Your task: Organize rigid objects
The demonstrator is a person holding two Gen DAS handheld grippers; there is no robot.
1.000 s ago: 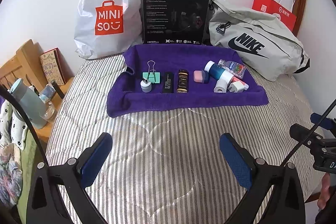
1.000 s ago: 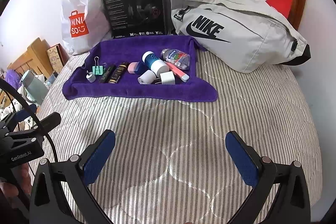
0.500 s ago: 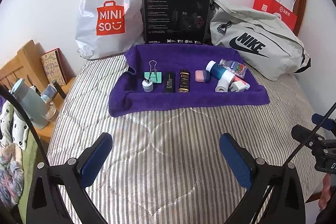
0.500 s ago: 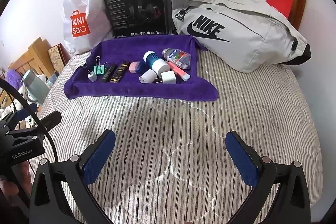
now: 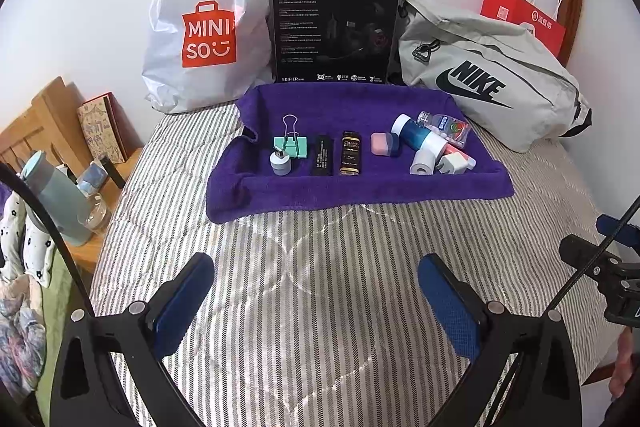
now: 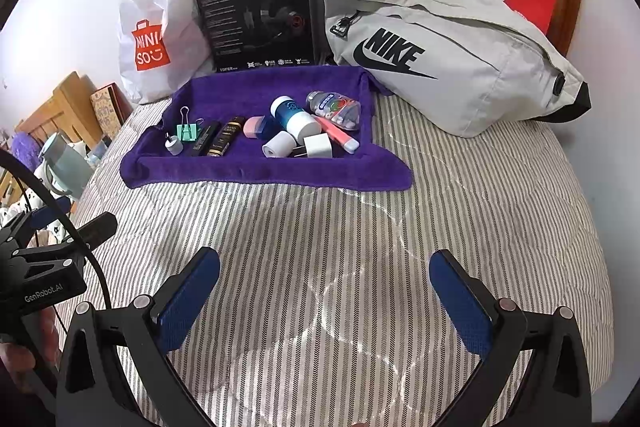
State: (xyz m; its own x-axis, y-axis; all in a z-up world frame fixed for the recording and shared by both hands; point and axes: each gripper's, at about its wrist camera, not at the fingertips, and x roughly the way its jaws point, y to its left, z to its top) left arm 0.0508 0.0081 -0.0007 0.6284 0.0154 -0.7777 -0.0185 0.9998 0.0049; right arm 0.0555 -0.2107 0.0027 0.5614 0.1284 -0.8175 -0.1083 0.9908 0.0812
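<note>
A purple towel point(image 5: 360, 187) point(image 6: 256, 175) lies on the striped bed and carries several small items. In a row from the left are a grey plug point(image 5: 281, 163), a green binder clip point(image 5: 291, 143), a black stick point(image 5: 323, 155), a dark bottle point(image 5: 350, 152) and a pink-and-blue eraser point(image 5: 383, 144). To the right, piled together, are a blue-and-white tube point(image 5: 418, 137), a clear candy bottle point(image 5: 444, 125), a white tape roll point(image 5: 422, 163) and a white charger point(image 5: 454, 163). My left gripper point(image 5: 316, 299) and right gripper point(image 6: 324, 291) hang open over the bedcover, well short of the towel, with nothing between their fingers.
Against the wall stand a white Miniso bag point(image 5: 204, 27), a black headset box point(image 5: 334, 23), a grey Nike bag point(image 5: 488, 75) and a red paper bag point(image 5: 524, 19). A wooden bedside stand point(image 5: 60, 131) with a flask point(image 5: 52, 203) is at the left. A hand point(image 5: 624, 367) shows at the lower right.
Both views have shifted slightly; the towel and its items sit a touch further right in the left wrist view. Both grippers stay open, and nothing on the towel has moved.
</note>
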